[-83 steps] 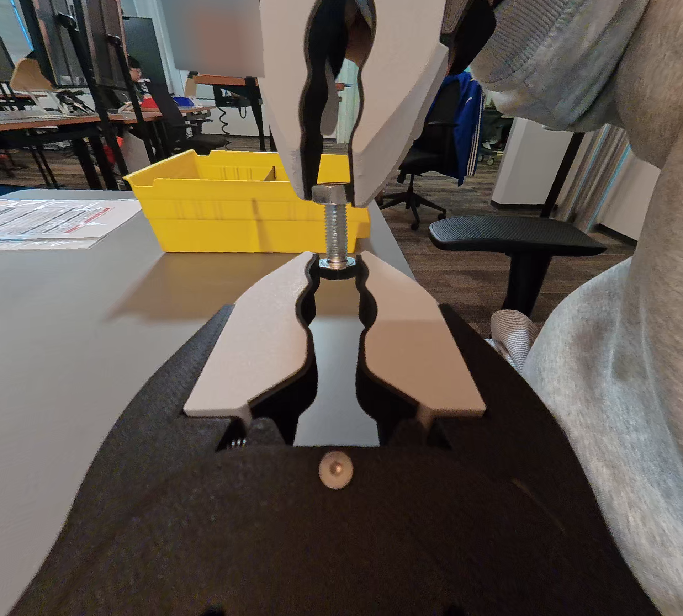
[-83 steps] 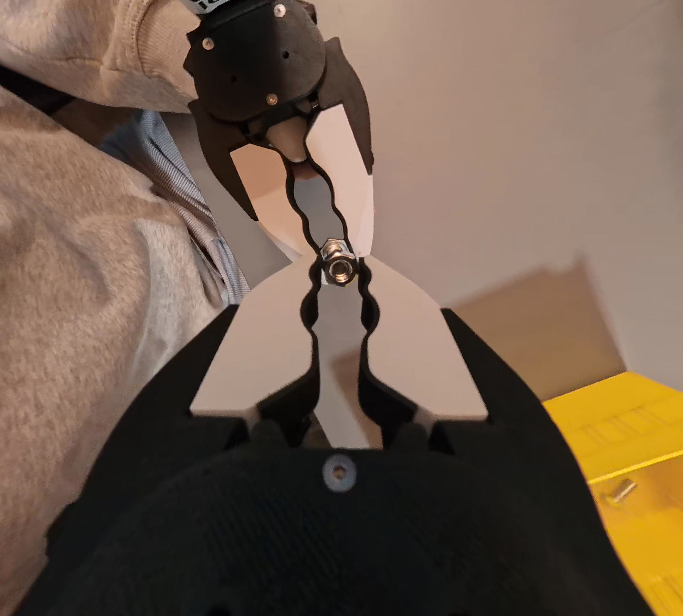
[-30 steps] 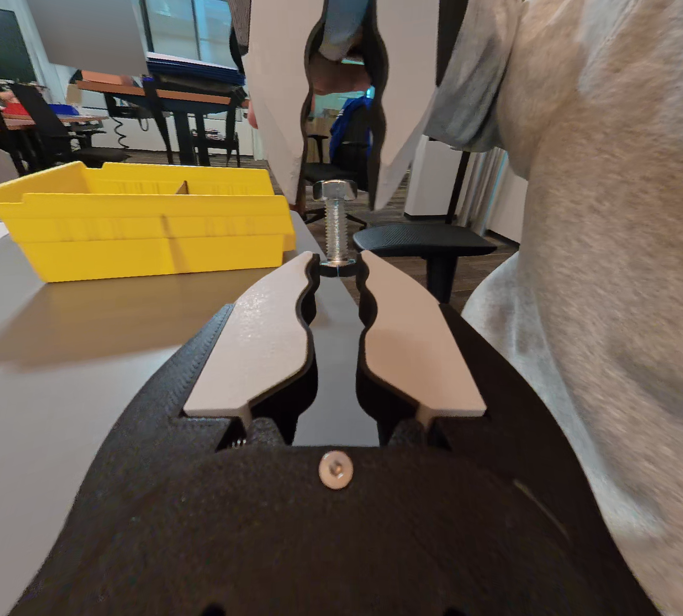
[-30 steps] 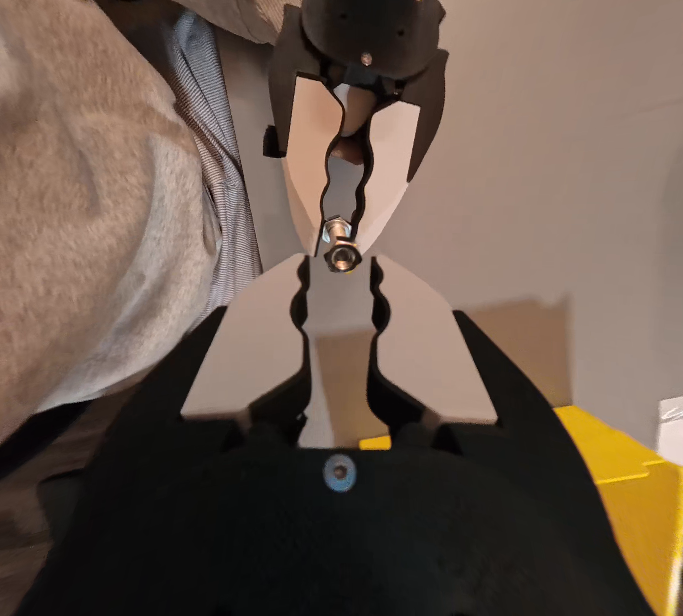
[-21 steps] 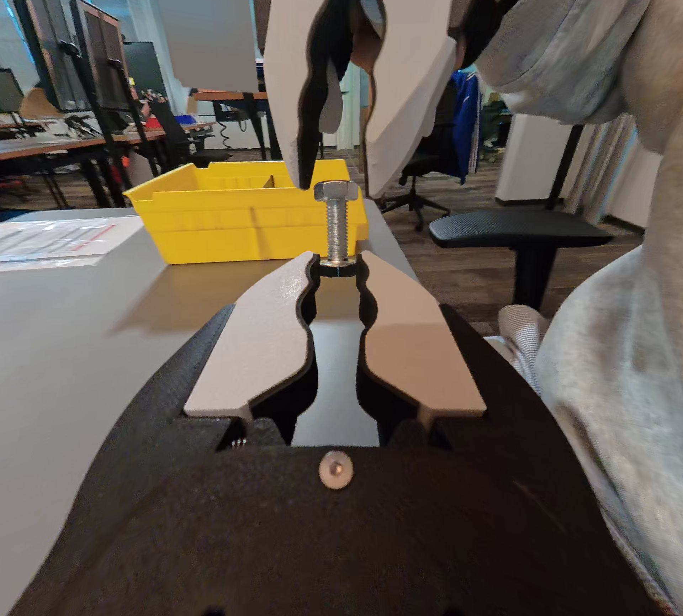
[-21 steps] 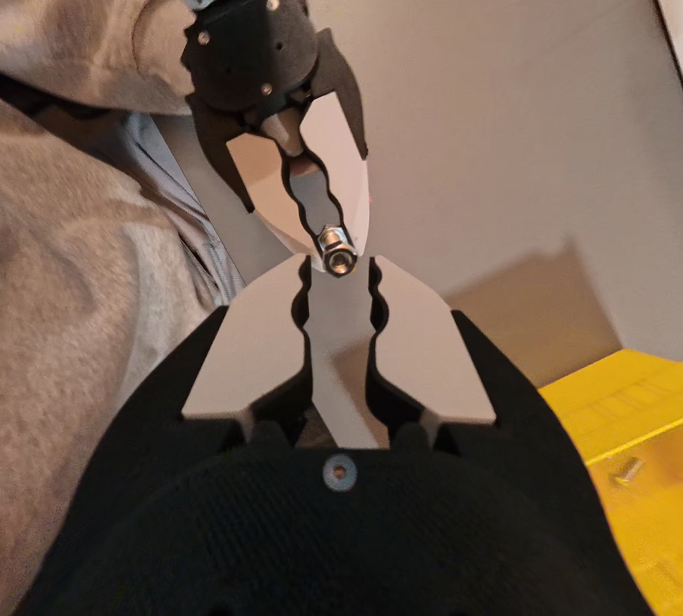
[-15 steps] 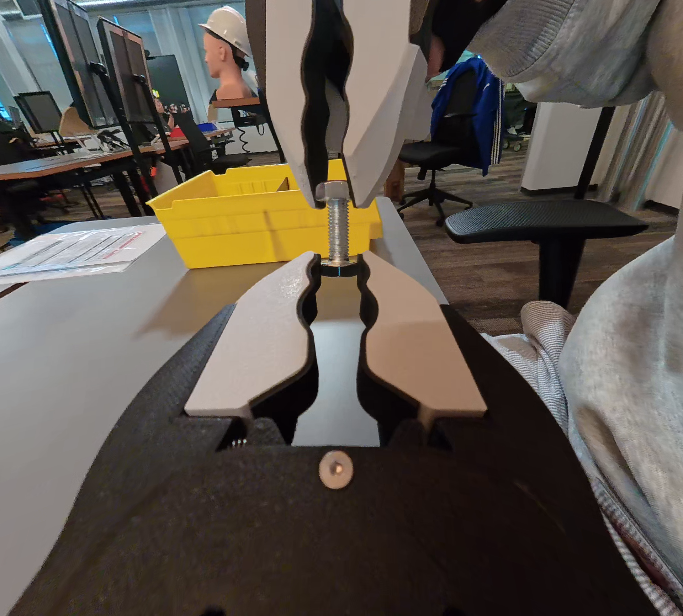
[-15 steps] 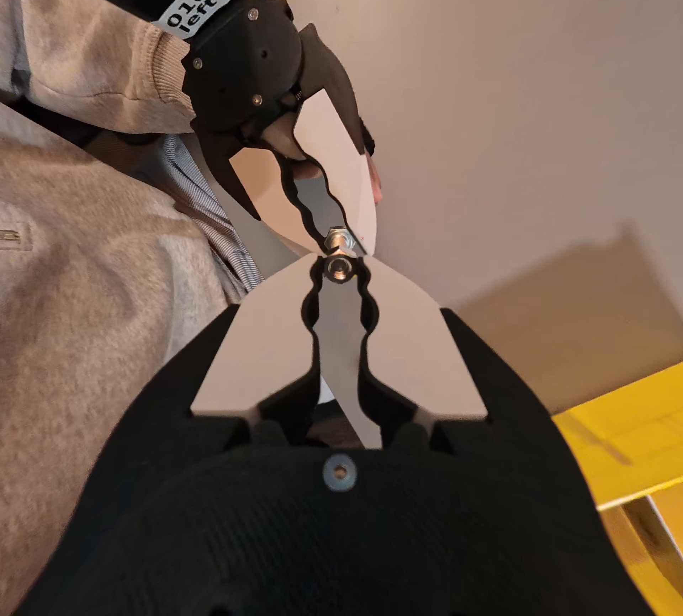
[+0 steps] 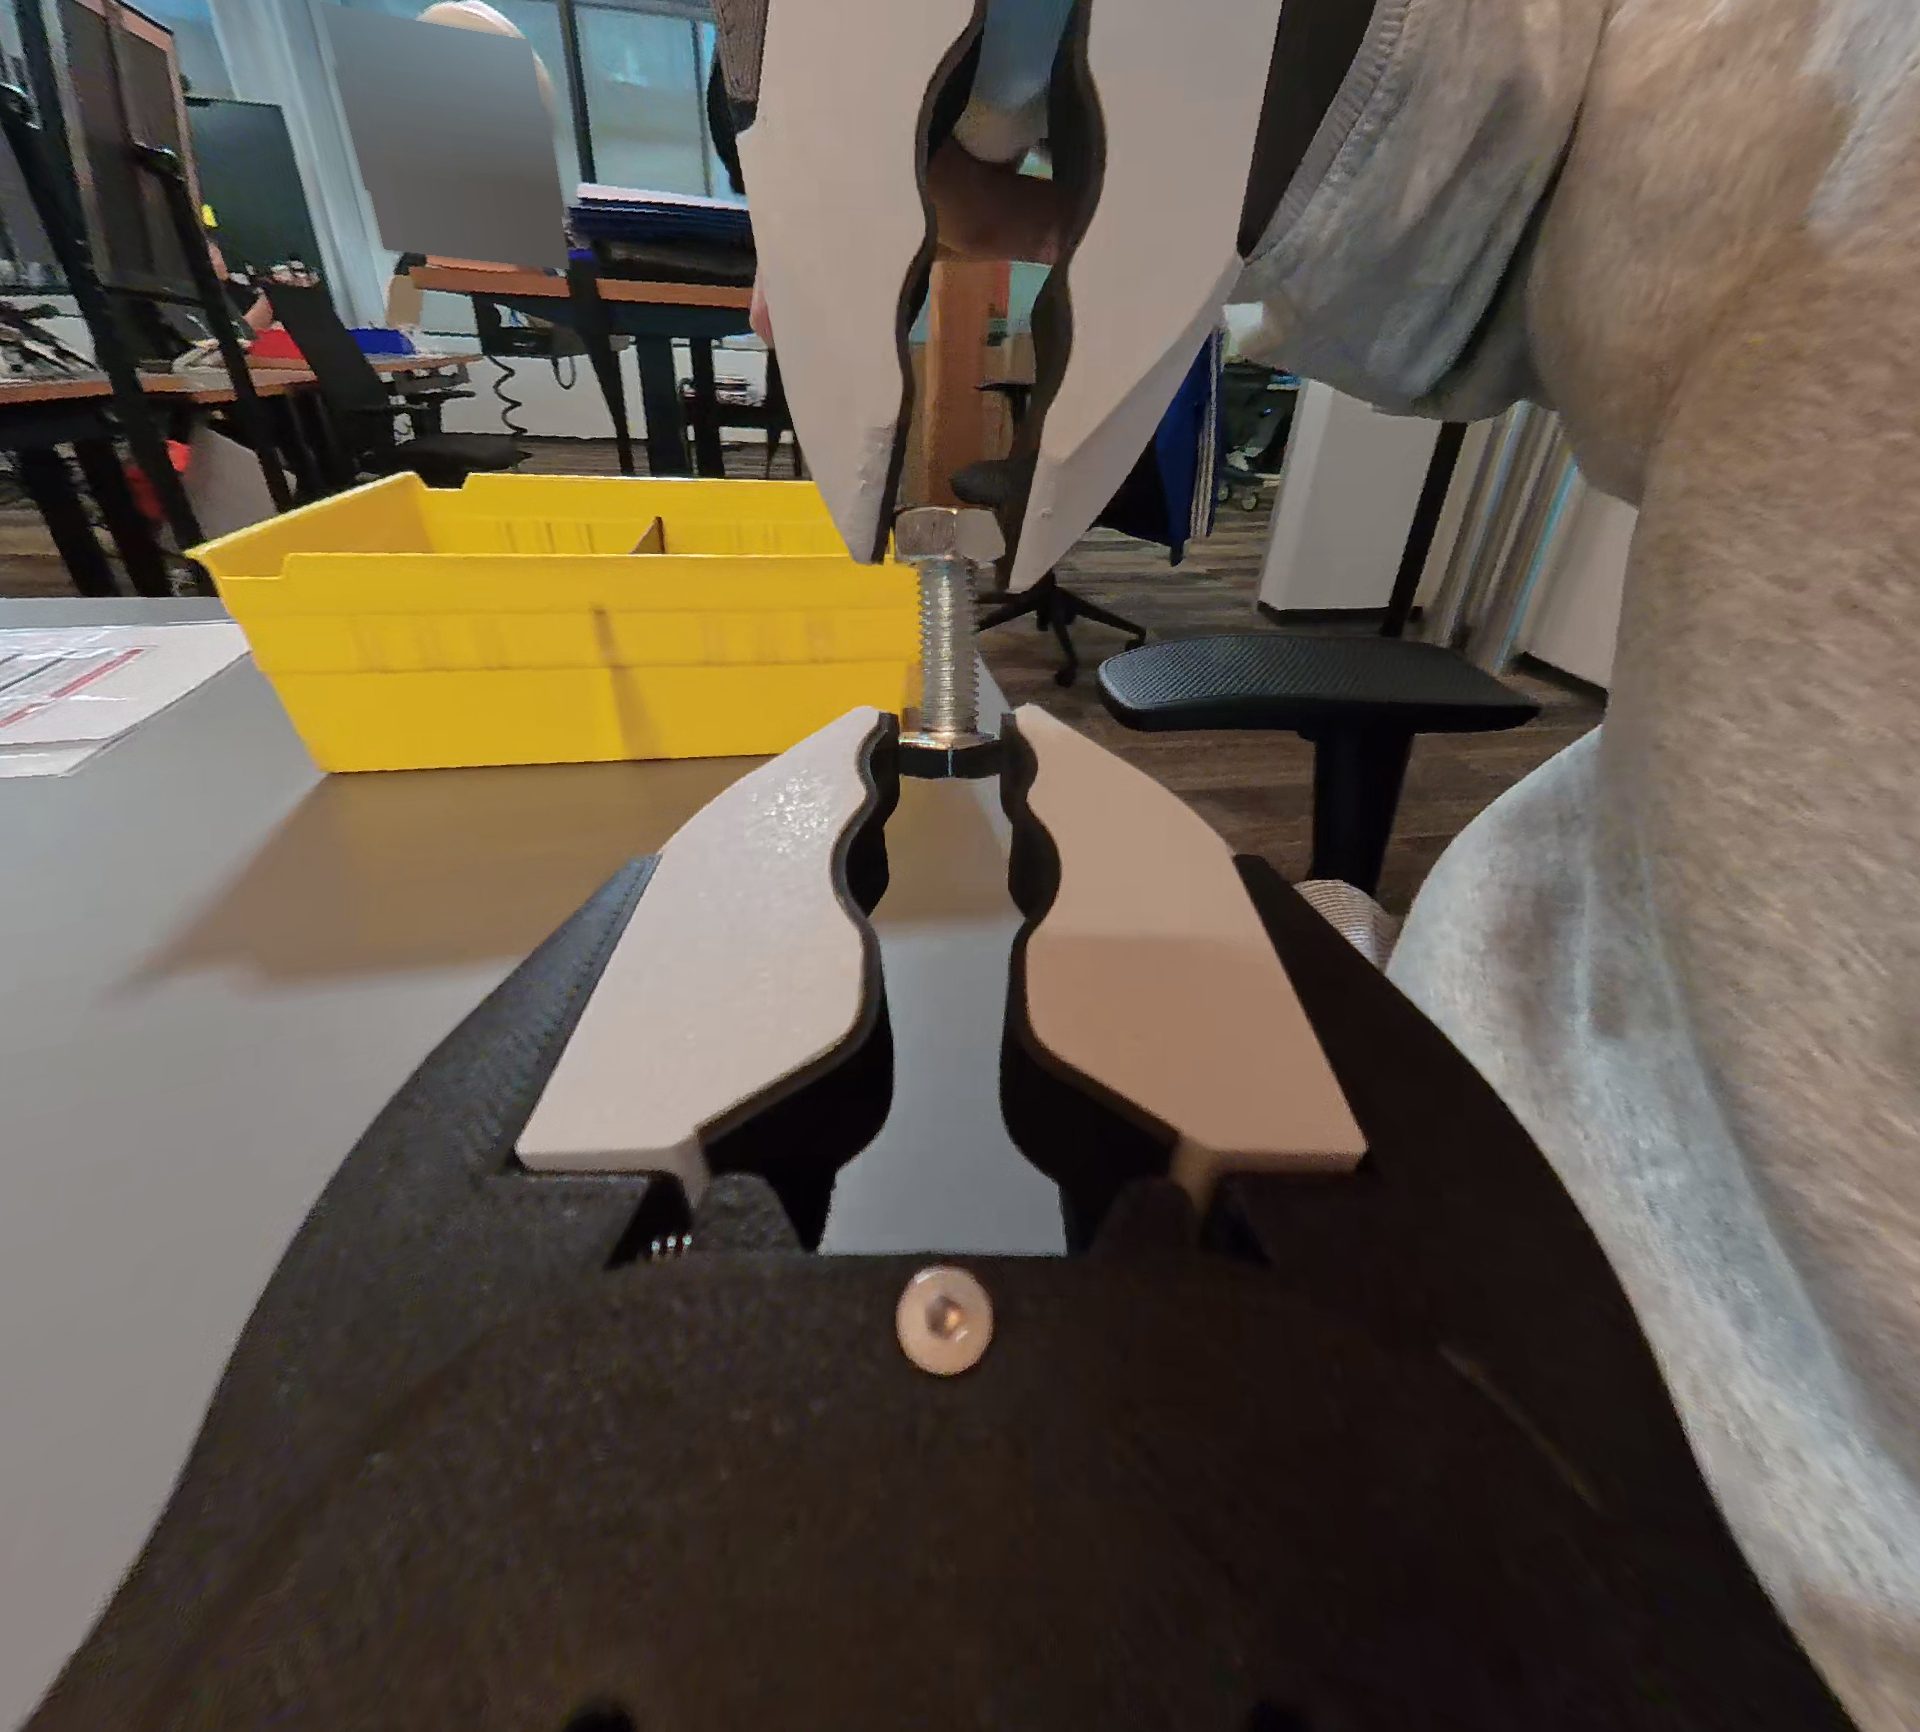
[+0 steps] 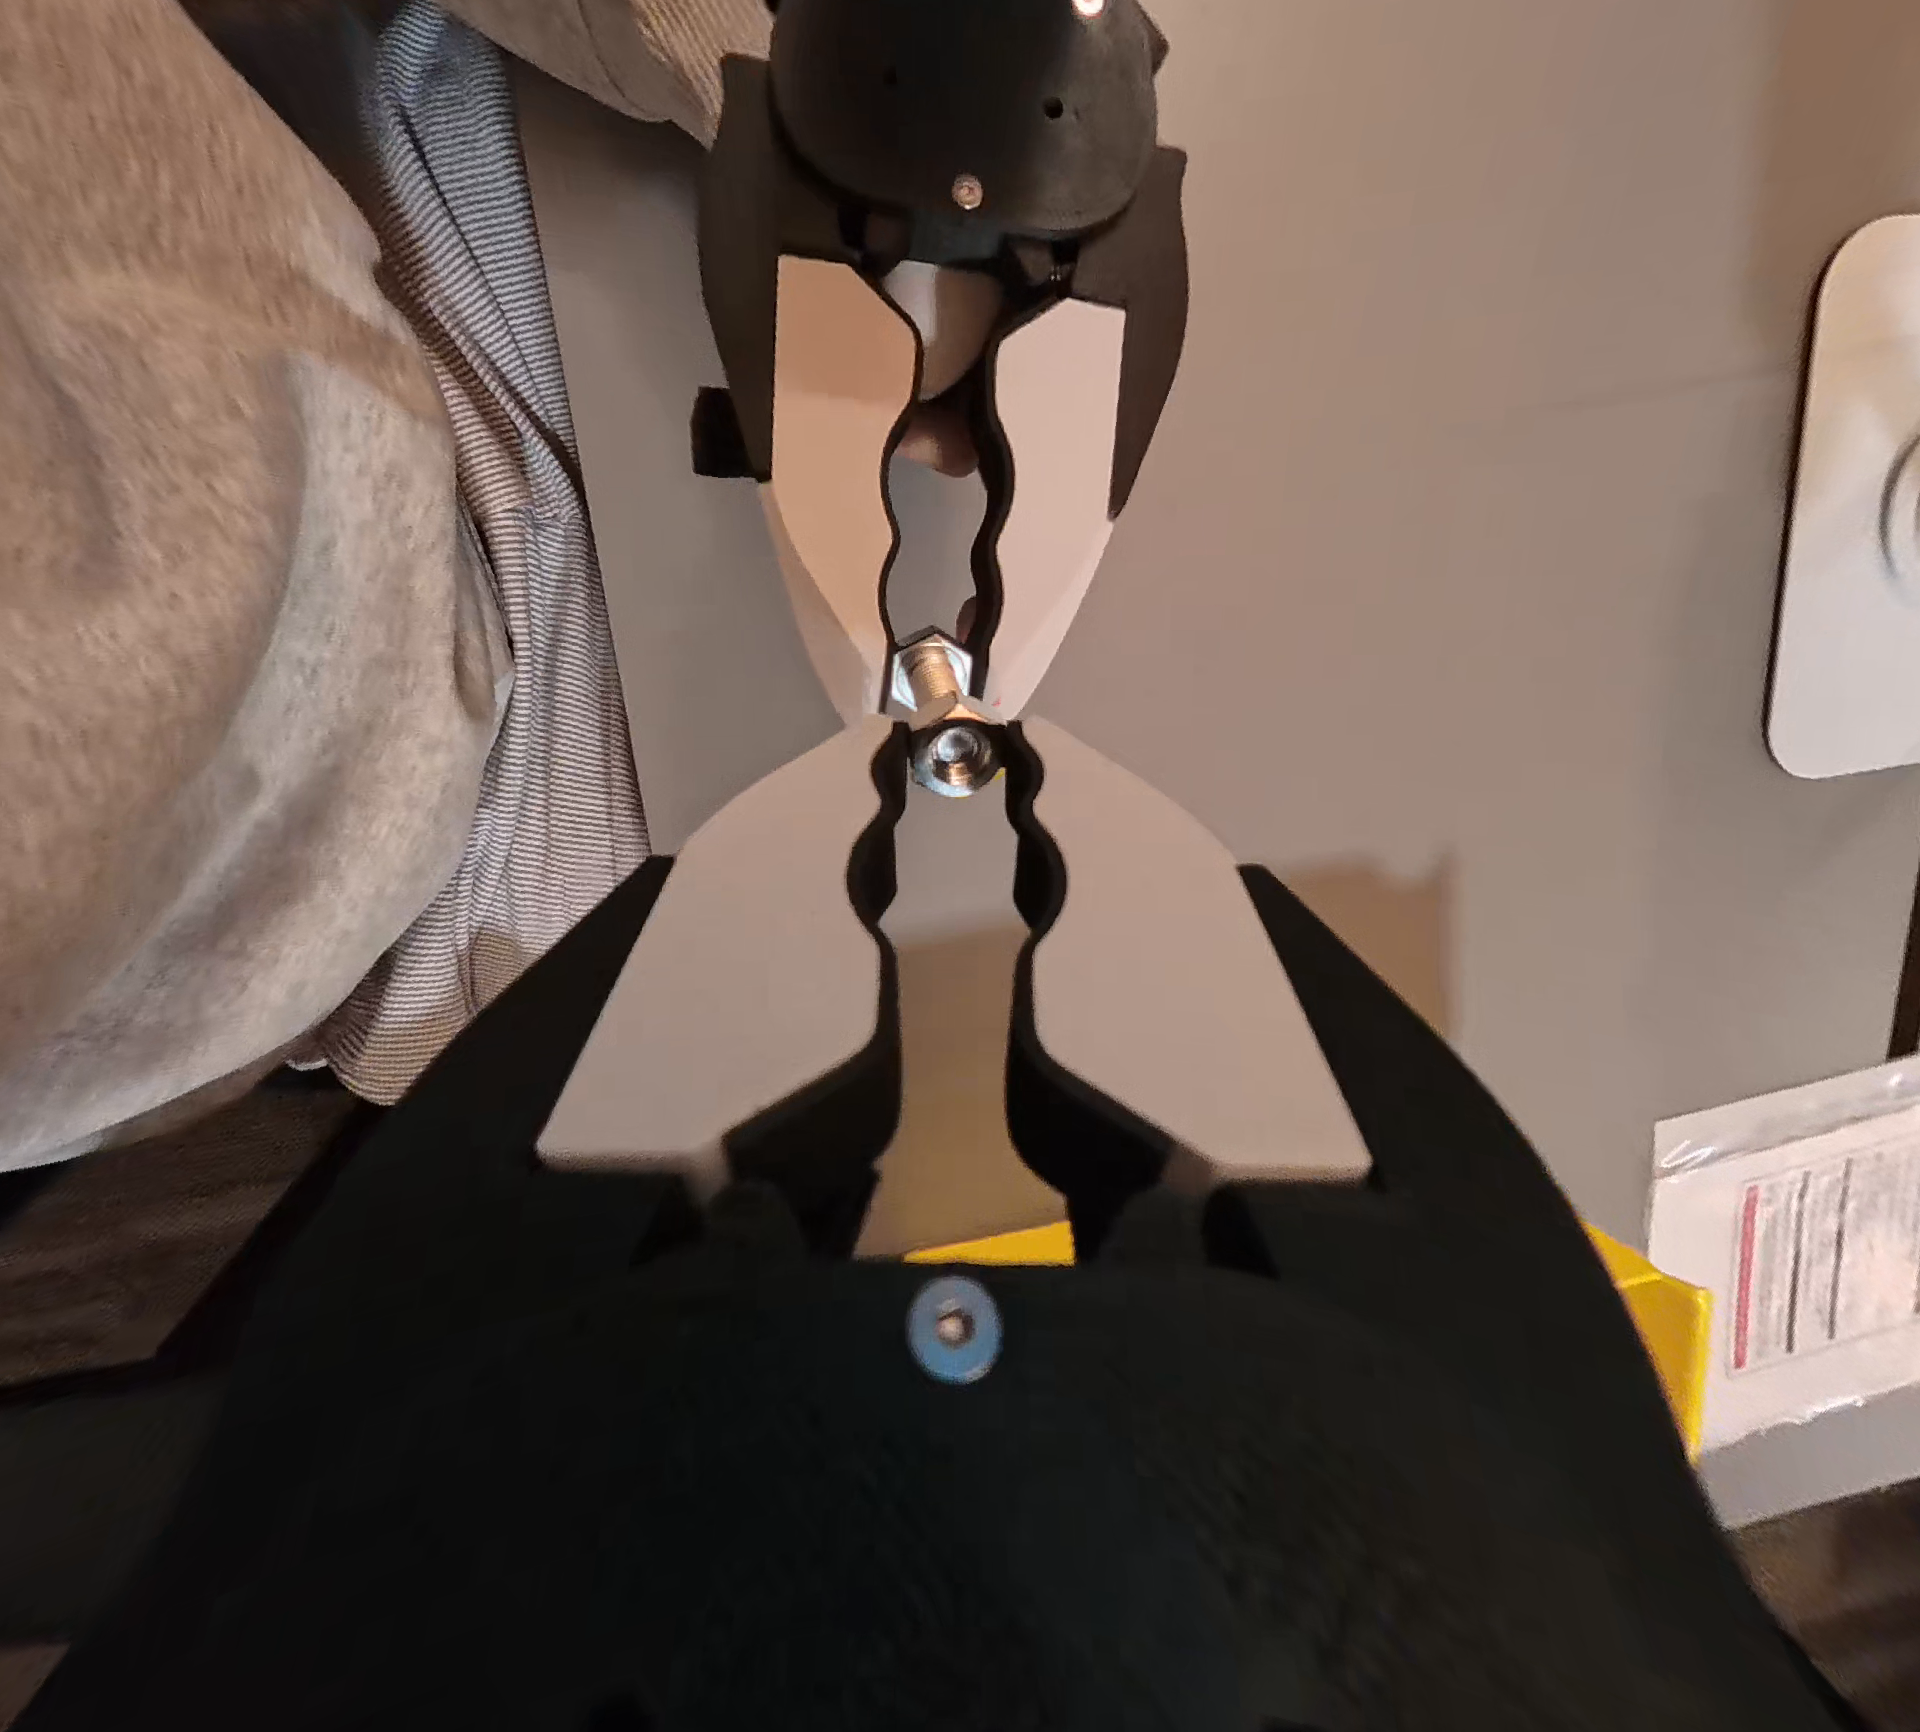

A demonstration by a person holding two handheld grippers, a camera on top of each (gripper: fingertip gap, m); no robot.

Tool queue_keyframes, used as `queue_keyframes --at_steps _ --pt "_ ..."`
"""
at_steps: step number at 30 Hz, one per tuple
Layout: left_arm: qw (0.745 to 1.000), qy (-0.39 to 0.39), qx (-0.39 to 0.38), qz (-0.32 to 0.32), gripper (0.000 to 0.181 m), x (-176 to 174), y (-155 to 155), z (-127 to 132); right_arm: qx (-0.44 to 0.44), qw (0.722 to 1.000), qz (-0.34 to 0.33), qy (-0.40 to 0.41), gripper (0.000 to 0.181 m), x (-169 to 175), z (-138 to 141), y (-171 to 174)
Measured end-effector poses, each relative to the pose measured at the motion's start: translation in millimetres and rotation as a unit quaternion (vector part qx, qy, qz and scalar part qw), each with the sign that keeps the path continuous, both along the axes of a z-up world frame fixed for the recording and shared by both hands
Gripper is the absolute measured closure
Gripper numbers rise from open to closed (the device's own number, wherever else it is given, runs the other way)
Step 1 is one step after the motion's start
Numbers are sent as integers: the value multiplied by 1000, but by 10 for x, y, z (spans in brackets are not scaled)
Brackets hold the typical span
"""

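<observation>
Grey surface (image 9: 208, 903) carries a yellow bin (image 9: 520, 643) (divided inside), and just in front of it a bolt (image 9: 945, 633) stands upright in the air between both tools. Left tongs (image 9: 945, 737), narrow, grip the nut (image 9: 948, 757) threaded on the bolt's lower end. Right tongs (image 10: 953, 742) reach down from above, closed narrowly about the bolt's hex head.
</observation>
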State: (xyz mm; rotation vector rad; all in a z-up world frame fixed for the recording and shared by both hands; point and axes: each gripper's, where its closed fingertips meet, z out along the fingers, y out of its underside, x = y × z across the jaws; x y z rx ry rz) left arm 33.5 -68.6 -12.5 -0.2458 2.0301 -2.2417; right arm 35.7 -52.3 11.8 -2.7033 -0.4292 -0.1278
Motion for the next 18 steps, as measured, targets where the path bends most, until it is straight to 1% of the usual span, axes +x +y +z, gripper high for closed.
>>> queue_keyframes --at_steps 5,11,18 --pt "997 38 -35 -55 162 -105 11 82 37 998 46 15 163 -77 68 10" --pt "991 63 -55 -106 162 -218 18 135 52 994 90 30 163 -164 107 -5" --pt "974 102 -89 -183 162 -377 66 233 92 984 145 41 163 -295 200 56"
